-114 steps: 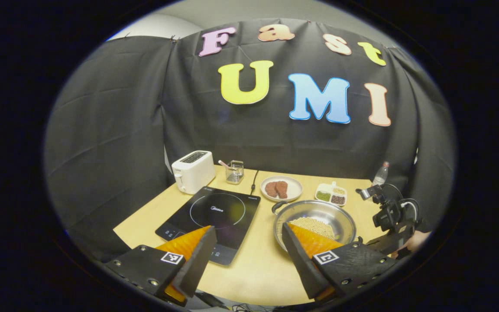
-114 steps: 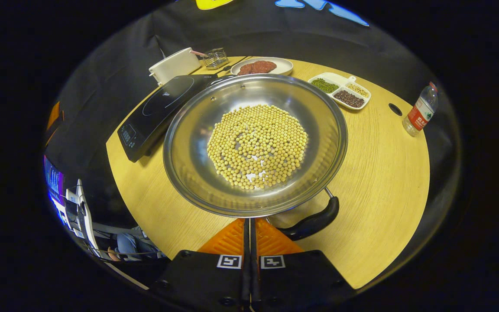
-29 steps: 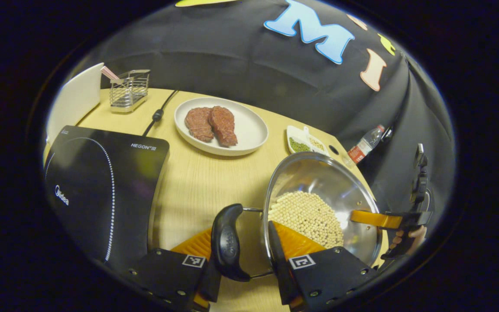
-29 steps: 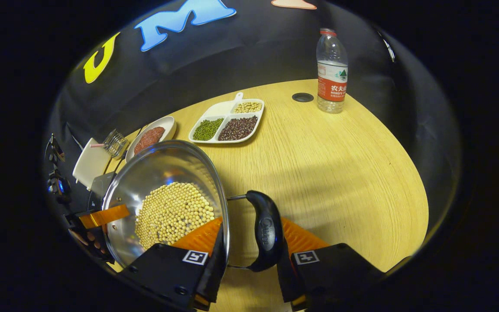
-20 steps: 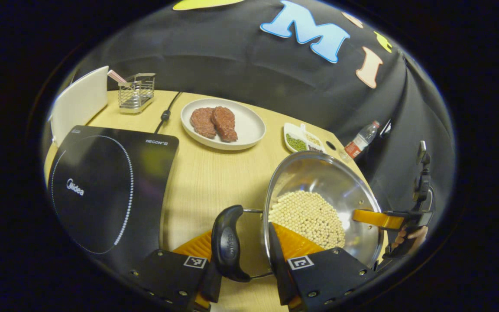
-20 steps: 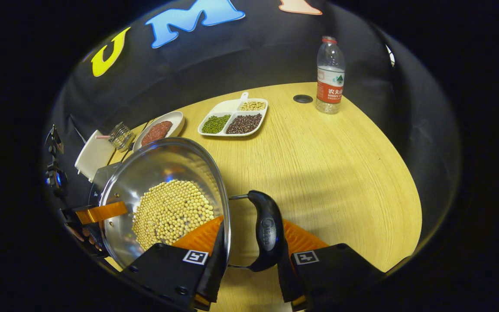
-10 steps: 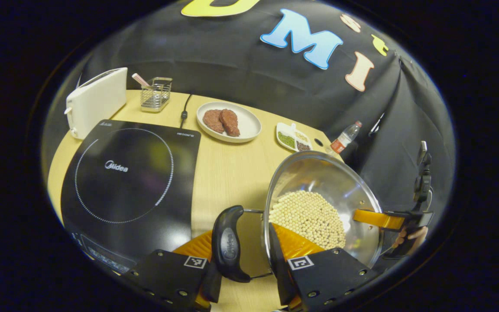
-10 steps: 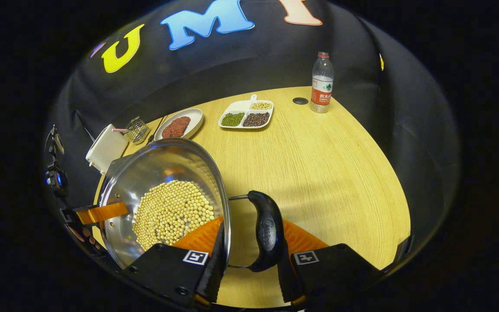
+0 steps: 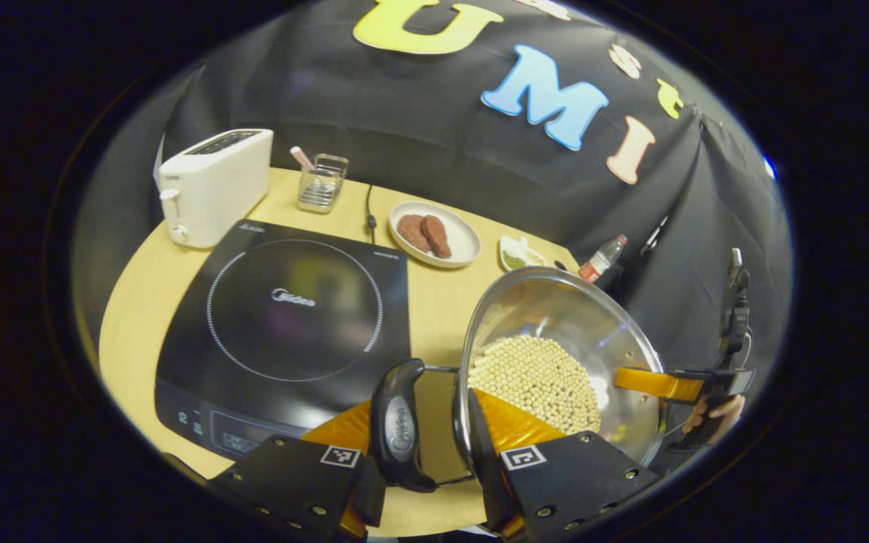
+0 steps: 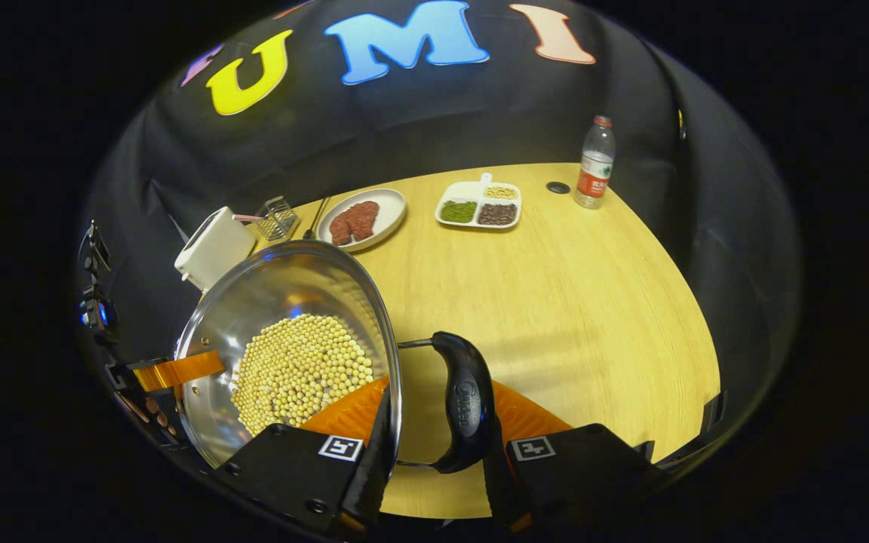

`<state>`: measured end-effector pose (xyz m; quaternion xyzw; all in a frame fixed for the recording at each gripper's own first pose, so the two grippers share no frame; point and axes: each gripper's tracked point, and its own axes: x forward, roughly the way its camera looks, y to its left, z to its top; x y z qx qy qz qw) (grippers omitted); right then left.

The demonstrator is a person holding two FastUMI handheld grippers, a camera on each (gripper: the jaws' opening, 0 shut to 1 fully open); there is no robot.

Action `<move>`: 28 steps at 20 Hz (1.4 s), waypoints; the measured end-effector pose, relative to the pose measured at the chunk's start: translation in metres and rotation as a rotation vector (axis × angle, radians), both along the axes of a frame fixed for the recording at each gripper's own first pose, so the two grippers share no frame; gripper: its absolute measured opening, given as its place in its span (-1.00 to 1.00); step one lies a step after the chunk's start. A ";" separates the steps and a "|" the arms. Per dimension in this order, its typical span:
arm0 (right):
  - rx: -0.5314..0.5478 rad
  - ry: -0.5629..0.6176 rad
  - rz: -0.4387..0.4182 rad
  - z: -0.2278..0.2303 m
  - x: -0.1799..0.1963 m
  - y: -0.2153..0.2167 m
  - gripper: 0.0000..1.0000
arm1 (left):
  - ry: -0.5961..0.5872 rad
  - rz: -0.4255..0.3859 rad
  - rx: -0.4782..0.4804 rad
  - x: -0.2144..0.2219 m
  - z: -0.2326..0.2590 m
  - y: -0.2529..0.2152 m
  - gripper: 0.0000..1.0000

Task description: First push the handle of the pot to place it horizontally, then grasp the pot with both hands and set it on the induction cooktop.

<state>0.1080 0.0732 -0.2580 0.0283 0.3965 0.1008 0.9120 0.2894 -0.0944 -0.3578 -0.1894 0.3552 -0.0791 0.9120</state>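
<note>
Pot (image 9: 555, 332): steel, holding a layer of pale beans (image 9: 536, 381); it is sitting off the worktop (image 10: 555, 286), carried between the two tools, with the worktop's near edge just under it in the left gripper view.
Pot handles: the left handle (image 9: 398, 424) and the right handle (image 10: 465, 400) are lying sideways, one toward each tool, so the push-to-horizontal step is reading as done.
Induction cooktop (image 9: 291, 324): resting at the worktop's left side, near the front edge, its ring bare; the pot is hanging just to its right and not yet over it.
Progress: judged as mid-carry; the grasp with both hands is made, and moving over the ring, lowering and letting go are remaining.
Left tool (image 9: 423, 445): its fingers are bracketing the left handle and the pot rim, clenched on that handle as far as the left gripper view shows; it is pointing forward and down across the worktop.
Right tool (image 10: 434, 437): clenched likewise, one finger inside the rim by the beans, the other outside the right handle; in the left gripper view it is reaching in from the pot's far side with a hand (image 9: 713, 415) behind it.
Surroundings: toaster (image 9: 212, 185) at the back left corner, plate of meat (image 10: 361, 217) and divided dish (image 10: 480, 205) along the back edge, bottle (image 10: 595, 164) at the back right corner.
</note>
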 end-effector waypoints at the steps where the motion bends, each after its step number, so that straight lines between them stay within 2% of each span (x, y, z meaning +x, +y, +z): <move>1: 0.004 0.002 0.011 0.001 0.001 0.012 0.08 | -0.002 0.010 0.001 -0.003 -0.002 -0.001 0.05; 2: 0.009 0.002 0.022 0.002 0.003 0.024 0.13 | -0.004 0.021 0.001 -0.005 -0.003 -0.003 0.11; 3: 0.013 0.005 0.032 0.002 0.005 0.036 0.13 | -0.006 0.031 0.004 -0.006 -0.005 -0.007 0.05; 5: 0.025 0.018 0.042 -0.002 0.011 0.059 0.08 | -0.012 0.054 0.016 -0.007 -0.007 -0.011 0.11; 7: 0.028 0.026 0.058 -0.005 0.018 0.083 0.13 | -0.009 0.083 0.027 -0.009 -0.006 -0.014 -0.03; 9: 0.035 0.019 0.071 -0.008 0.027 0.106 0.08 | -0.009 0.111 0.028 -0.010 -0.004 -0.013 0.04; 10: 0.040 0.019 0.078 -0.010 0.031 0.119 0.13 | -0.013 0.120 0.029 -0.011 -0.004 -0.013 0.11; 12: 0.054 0.020 0.089 -0.015 0.040 0.141 0.08 | -0.022 0.135 0.040 -0.012 -0.001 -0.015 0.04; 13: 0.063 0.021 0.091 -0.017 0.043 0.151 0.08 | -0.028 0.141 0.047 -0.012 0.001 -0.017 0.11; 14: 0.071 0.023 0.090 -0.020 0.048 0.161 0.13 | -0.036 0.146 0.054 -0.013 0.000 -0.017 0.04; 18: 0.104 0.036 0.074 -0.031 0.059 0.197 0.08 | -0.057 0.173 0.075 -0.011 0.007 -0.018 0.04; 20: 0.107 0.030 0.070 -0.034 0.068 0.208 0.13 | -0.063 0.176 0.077 -0.008 0.004 -0.019 0.04; 21: 0.102 0.028 0.070 -0.037 0.072 0.212 0.07 | -0.068 0.178 0.079 -0.008 0.004 -0.018 0.11; 22: 0.099 0.020 0.073 -0.038 0.077 0.216 0.07 | -0.071 0.180 0.081 -0.009 0.004 -0.016 0.04; 23: 0.097 0.014 0.075 -0.038 0.081 0.218 0.07 | -0.073 0.182 0.080 -0.009 0.004 -0.015 0.11; 25: 0.101 0.006 0.070 -0.039 0.089 0.223 0.07 | -0.073 0.186 0.077 -0.010 0.008 -0.013 -0.02; 26: 0.103 0.007 0.069 -0.040 0.092 0.225 0.07 | -0.073 0.185 0.078 -0.010 0.009 -0.012 0.11; 28: 0.109 0.005 0.066 -0.040 0.098 0.228 0.07 | -0.079 0.182 0.083 -0.009 0.010 -0.010 0.11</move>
